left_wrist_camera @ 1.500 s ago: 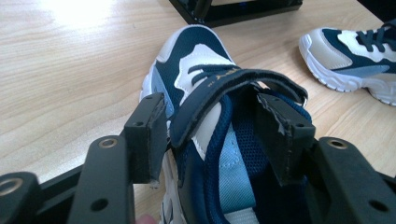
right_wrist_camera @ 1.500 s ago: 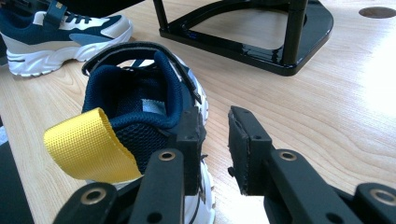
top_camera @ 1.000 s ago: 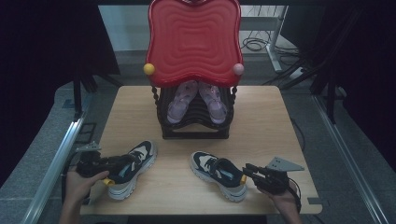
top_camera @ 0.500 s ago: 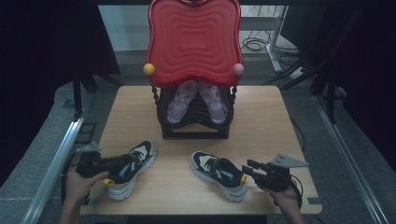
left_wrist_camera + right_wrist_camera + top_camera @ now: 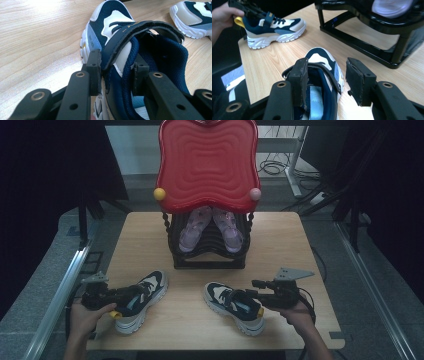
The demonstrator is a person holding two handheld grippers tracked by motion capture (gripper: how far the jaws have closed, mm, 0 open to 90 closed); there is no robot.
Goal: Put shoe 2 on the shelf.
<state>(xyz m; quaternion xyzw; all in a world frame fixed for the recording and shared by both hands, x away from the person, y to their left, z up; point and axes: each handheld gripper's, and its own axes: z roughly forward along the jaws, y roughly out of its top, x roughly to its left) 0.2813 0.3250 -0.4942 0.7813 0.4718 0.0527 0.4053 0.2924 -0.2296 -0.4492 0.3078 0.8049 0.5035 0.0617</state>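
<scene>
Near the front edge of the light wooden table (image 5: 150, 227), well short of the black slatted shoe rack (image 5: 210, 254) with its red wavy top, I have two navy-and-white strap sneakers lying apart. Left sneaker (image 5: 139, 300): front-left of the rack, long axis slanted, toe toward the rack, heel toward my left hand. Left gripper (image 5: 113, 72) comes in from the heel end, pinching the collar and strap, one pad outside, one inside the opening; it has just closed a little further.

Right sneaker (image 5: 235, 306): front-right of the rack, toe slanted up-left toward the rack, heel toward the table's front-right corner. Right gripper (image 5: 256, 287) sits at that heel end. Its jaws have just been opening; in the right gripper view they stand spread, left pad (image 5: 299, 75) at the shoe's collar, right pad clear over bare table. No grip there.

Judgement: each shoe's heel faces its own hand, so each arm stays with its nearer shoe. Rack lies straight ahead of both toes; two lilac shoes (image 5: 210, 226) already occupy its shelf.
</scene>
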